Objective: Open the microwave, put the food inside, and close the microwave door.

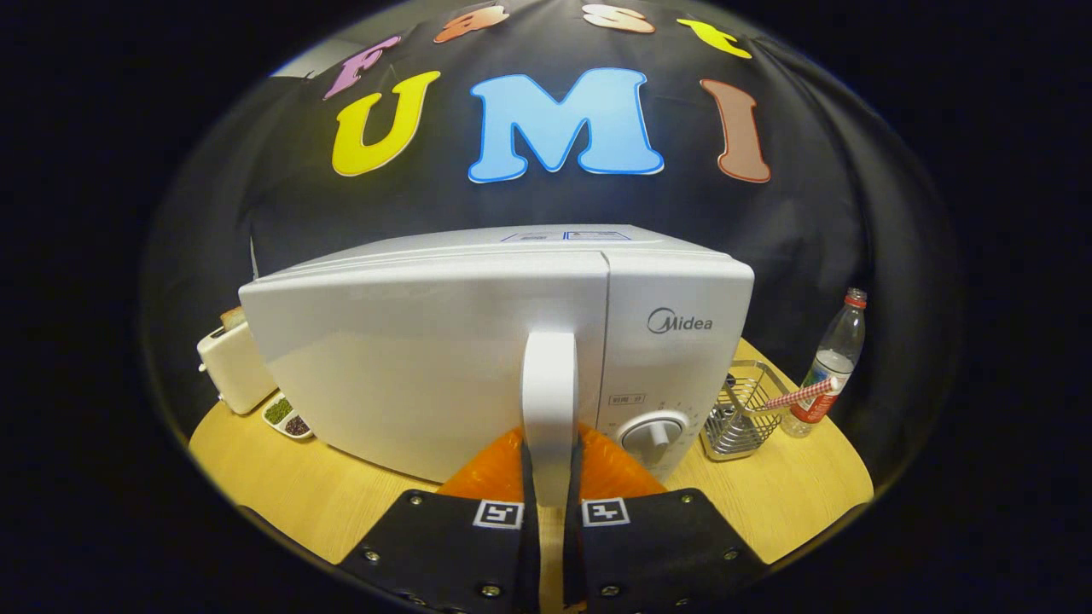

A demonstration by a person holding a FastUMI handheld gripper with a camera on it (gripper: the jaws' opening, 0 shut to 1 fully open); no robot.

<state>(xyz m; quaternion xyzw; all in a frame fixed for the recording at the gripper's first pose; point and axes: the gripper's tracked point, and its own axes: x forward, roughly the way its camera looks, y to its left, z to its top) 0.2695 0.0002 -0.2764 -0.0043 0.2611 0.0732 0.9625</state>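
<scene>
Gripper view: gripper (pixel 550 499) fingers clamp w/ both pads on white door handle (pixel 548 401) of microwave (pixel 478 341), door looks closed

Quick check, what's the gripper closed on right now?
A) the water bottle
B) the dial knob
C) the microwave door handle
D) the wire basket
C: the gripper has both fingers pressed on either side of the white vertical door handle of the microwave; the dial knob sits apart, beside it.
</scene>
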